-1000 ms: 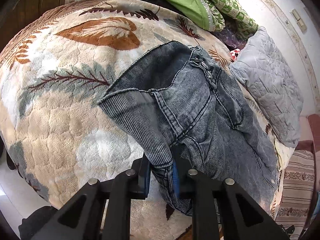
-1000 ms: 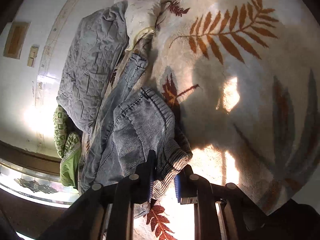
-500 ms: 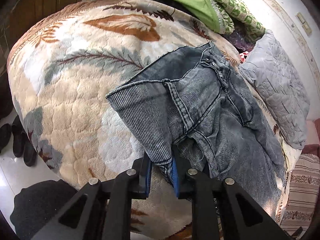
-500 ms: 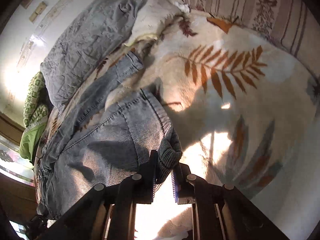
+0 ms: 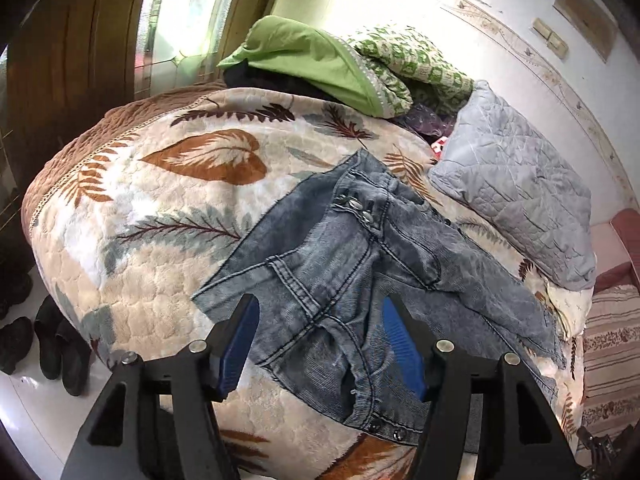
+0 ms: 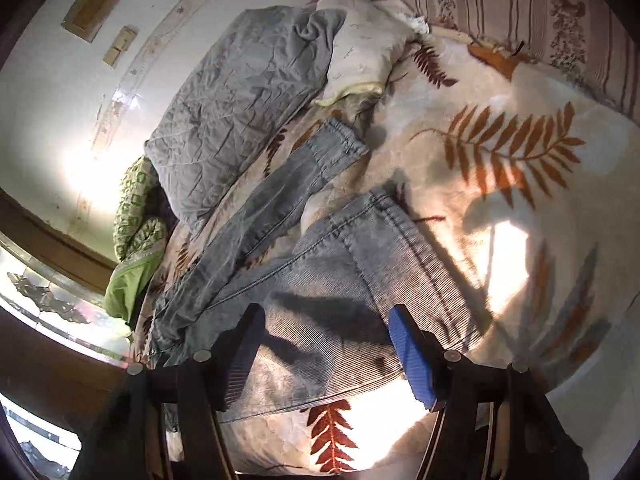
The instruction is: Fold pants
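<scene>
Grey-blue denim pants lie spread on a leaf-patterned blanket; the waist with metal buttons faces the left wrist view. My left gripper is open and empty, its blue pads just above the waist end. In the right wrist view the pants' legs lie on the bed, one hem farther off. My right gripper is open and empty over the near leg's cuff.
A grey quilted pillow and green bedding lie beyond the pants. Dark shoes stand on the floor at the left. A striped cushion and a white pillow lie at the bed's far side.
Both grippers have opened and let go of the pants. The waist and the leg cuff now lie flat on the blanket, and both grippers have drawn back a little.
</scene>
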`<state>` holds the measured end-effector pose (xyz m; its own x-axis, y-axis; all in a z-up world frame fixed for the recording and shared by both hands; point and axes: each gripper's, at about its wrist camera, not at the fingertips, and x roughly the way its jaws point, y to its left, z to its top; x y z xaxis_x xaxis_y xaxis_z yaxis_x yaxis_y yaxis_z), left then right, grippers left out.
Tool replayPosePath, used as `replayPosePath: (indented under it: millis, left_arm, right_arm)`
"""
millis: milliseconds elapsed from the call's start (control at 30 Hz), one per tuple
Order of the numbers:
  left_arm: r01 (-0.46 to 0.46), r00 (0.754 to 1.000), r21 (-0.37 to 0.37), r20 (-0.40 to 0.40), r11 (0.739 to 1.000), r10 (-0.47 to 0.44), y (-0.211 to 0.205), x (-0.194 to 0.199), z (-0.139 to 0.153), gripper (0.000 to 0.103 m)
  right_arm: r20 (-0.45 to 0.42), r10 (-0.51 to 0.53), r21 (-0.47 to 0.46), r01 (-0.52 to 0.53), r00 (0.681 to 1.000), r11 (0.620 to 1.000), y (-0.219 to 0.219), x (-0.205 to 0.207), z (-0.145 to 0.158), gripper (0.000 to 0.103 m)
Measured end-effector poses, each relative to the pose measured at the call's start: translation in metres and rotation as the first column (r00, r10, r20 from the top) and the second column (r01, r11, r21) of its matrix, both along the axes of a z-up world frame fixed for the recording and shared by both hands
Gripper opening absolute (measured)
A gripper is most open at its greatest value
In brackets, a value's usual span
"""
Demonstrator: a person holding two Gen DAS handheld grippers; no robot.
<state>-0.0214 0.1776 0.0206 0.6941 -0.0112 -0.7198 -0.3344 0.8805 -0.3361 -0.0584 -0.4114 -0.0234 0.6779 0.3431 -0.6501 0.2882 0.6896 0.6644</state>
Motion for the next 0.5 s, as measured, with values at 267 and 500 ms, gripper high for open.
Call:
replayPosePath:
  millis: [267, 500]
  left_arm:
    - [0.147, 0.962, 0.167, -0.252, 0.975, -0.102, -0.028, 0.029, -0.056, 0.085]
    - [0.155, 0.984, 0.191, -0.117, 0.969, -0.134, -0.027, 0.044, -0.007, 0.086]
  right_arm:
    - [-0.141, -0.007, -0.017, 0.005, 0.990, 1.000, 0.010, 0.013, -0.021, 0.068]
    - [-0.031, 0.088, 0.020, -0.087, 0.996, 0.996, 0.012, 0.077, 0.006, 0.068]
